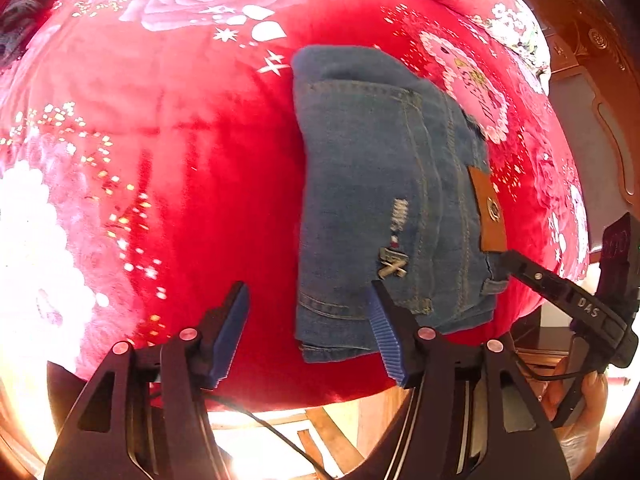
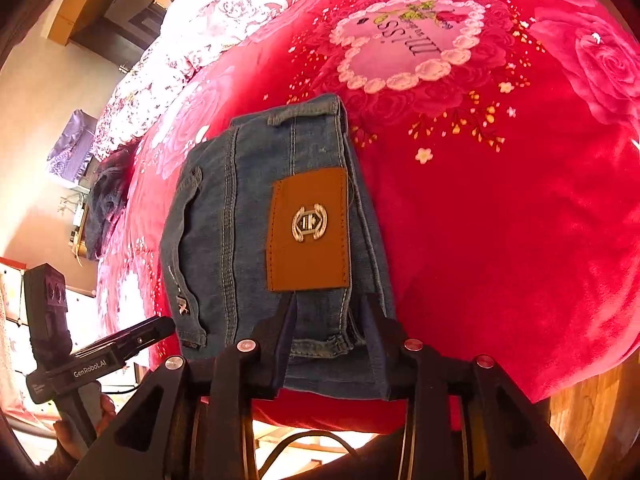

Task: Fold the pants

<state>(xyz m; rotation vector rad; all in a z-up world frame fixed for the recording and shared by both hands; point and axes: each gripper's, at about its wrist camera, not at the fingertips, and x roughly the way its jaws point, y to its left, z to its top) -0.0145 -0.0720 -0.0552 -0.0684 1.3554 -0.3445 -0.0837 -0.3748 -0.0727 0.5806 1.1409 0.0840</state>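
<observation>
Blue denim pants (image 1: pixel 380 184) lie folded into a compact bundle on a red floral blanket (image 1: pixel 180 160), with a brown leather patch (image 1: pixel 490 208) on the waistband. My left gripper (image 1: pixel 308 296) is open and empty just left of the bundle's near edge, its right blue-padded finger over the denim corner. In the right wrist view the pants (image 2: pixel 248 216) fill the centre and the patch (image 2: pixel 308 228) faces up. My right gripper (image 2: pixel 328 304) is open, its two fingers straddling the waistband's near edge. It also shows in the left wrist view (image 1: pixel 516 260) at the bundle's right corner.
The bed's near edge and a wooden frame (image 2: pixel 592 420) lie just below the grippers. A dark garment (image 2: pixel 106 204) lies at the far left edge of the bed. A wooden headboard (image 1: pixel 592 60) stands at right. The left gripper body (image 2: pixel 100 356) shows at lower left.
</observation>
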